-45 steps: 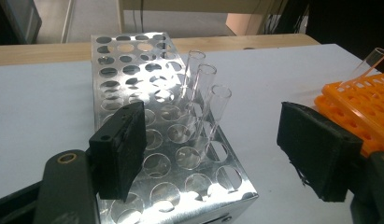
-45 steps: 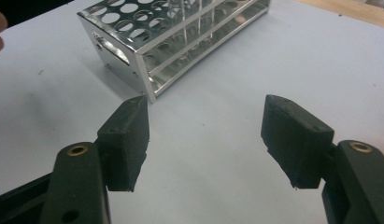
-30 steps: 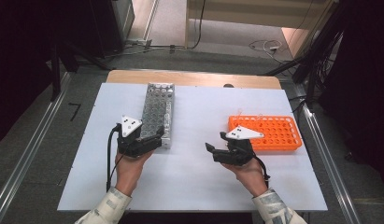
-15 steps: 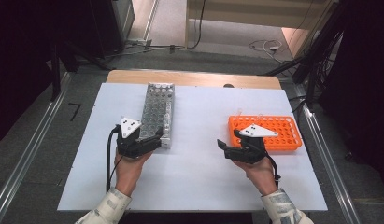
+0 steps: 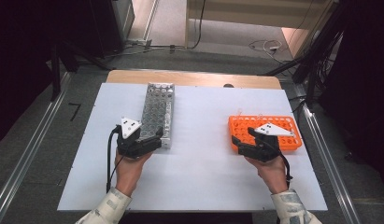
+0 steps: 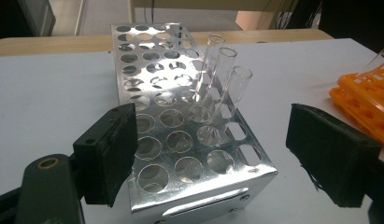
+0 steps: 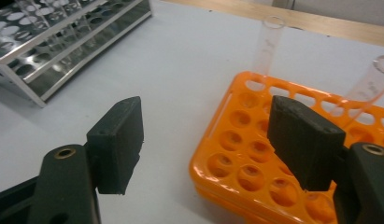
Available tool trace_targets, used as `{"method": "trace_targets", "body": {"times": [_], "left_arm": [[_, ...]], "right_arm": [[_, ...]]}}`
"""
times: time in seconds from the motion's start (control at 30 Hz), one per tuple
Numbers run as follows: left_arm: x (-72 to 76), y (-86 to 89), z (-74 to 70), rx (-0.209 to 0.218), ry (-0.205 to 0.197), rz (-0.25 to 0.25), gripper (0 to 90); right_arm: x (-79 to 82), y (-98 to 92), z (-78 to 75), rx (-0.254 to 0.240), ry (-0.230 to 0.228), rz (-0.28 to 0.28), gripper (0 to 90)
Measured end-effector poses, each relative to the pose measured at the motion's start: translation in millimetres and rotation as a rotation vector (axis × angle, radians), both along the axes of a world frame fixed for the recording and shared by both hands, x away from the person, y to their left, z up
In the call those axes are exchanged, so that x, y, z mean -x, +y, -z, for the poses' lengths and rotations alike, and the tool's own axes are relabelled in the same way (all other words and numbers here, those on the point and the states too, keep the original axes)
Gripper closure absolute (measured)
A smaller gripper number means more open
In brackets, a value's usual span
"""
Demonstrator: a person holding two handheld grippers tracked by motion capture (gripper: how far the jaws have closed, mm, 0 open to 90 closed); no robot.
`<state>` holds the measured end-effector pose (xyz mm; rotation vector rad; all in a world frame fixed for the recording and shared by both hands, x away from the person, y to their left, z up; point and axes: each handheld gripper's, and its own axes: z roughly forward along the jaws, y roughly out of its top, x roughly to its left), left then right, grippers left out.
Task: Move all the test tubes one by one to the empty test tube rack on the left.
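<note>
Black jaws of the left gripper (image 6: 213,154) stand wide apart and grip nothing, straddling the near end of the metal rack (image 6: 180,140), where three clear tubes (image 6: 217,70) lean toward one o'clock. Similarly parted and empty, the right gripper (image 7: 206,144) frames the near-left corner of the orange rack (image 7: 255,163), with two clear tubes (image 7: 269,42) at twelve and two o'clock. From above, both racks sit well apart on the white worktop (image 5: 199,154).
</note>
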<state>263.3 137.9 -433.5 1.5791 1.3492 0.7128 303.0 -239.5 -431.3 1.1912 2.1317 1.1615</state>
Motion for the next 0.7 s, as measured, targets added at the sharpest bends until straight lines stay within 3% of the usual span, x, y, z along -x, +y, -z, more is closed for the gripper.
{"method": "trace_targets", "body": {"times": [0.7], "left_arm": [[0.7,-0.3,-0.1,0.007,-0.006,-0.011,16.8]], "right_arm": [[-16.6,-29.8,4.6,0.009,-0.011,0.121,29.5]]}}
